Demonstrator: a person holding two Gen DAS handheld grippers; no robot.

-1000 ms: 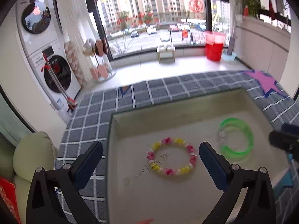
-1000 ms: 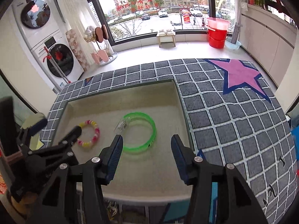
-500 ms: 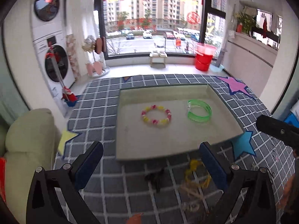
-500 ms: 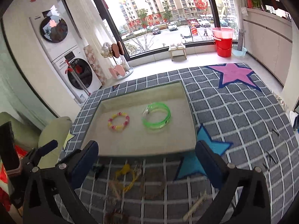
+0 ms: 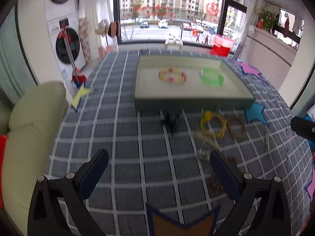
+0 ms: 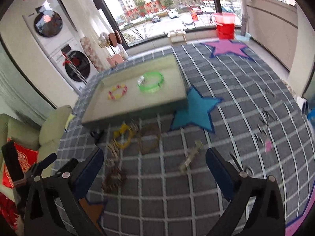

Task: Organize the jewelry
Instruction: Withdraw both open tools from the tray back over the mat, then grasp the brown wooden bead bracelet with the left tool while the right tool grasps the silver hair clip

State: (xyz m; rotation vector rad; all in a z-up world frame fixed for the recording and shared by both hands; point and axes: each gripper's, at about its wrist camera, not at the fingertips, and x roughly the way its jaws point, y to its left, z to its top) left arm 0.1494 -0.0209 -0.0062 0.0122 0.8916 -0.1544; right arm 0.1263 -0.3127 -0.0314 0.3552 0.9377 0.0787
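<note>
We see both grippers, left (image 5: 158, 166) and right (image 6: 154, 162), spread wide and empty above the checked cloth (image 6: 177, 186), touching nothing; the right's jaws have just been opening.

The right gripper (image 6: 154, 167) is hanging wide open, empty, over loose jewelry; a shallow beige tray (image 6: 126, 109) is lying beyond.

Grey cloth (image 6: 196, 177) with white grid, blue star (image 6: 194, 111), purple star (image 6: 228, 47) far right. Pale shallow tray (image 5: 193, 99): pink-and-yellow bead bracelet (image 5: 172, 75) left, translucent green bangle (image 5: 212, 77) right. Yellow ring (image 5: 213, 123) near tray.
</note>
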